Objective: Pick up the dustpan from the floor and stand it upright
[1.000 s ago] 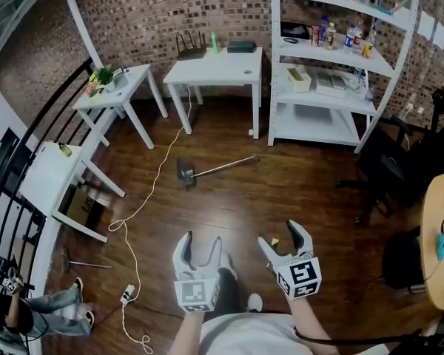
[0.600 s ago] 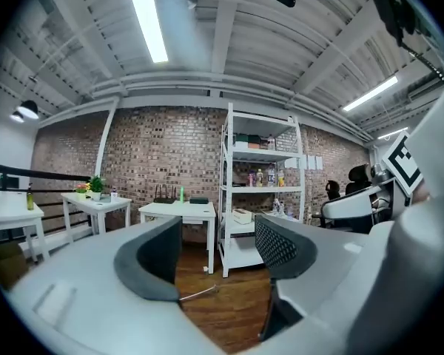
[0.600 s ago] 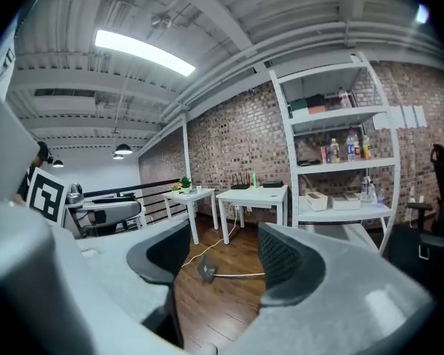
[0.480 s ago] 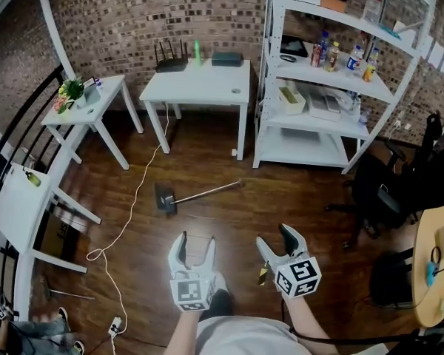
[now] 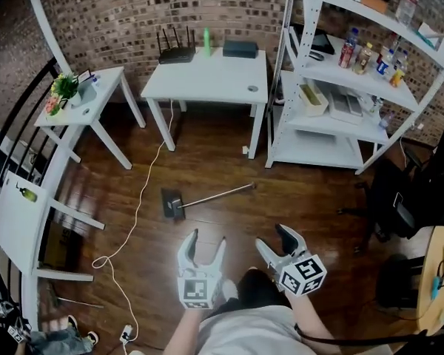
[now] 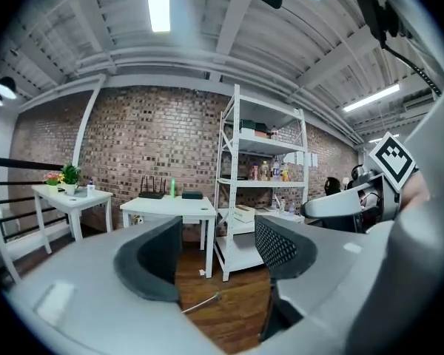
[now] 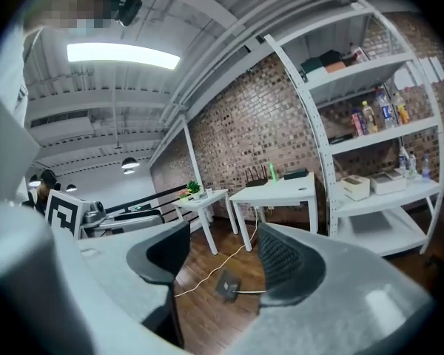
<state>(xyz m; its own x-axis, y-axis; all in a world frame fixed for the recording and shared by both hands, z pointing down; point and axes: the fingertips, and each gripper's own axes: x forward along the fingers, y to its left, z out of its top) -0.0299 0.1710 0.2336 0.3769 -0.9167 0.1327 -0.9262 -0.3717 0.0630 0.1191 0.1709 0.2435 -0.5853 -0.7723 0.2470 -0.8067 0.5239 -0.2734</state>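
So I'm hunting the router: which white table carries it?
The wide white table against the brick wall, holding the black router; the small white side table holds a potted plant.

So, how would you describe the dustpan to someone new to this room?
Look at the wooden floor in front of the large white table. The dustpan lies there flat: a dark pan with a long thin handle, straight, unlike the curling white cable beside it.

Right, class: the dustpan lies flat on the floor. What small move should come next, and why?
Probably step forward and lower the right claw toward the handle of the dustpan: it lies flat on the floor, well ahead of both claws, and the left claw is open and empty too.
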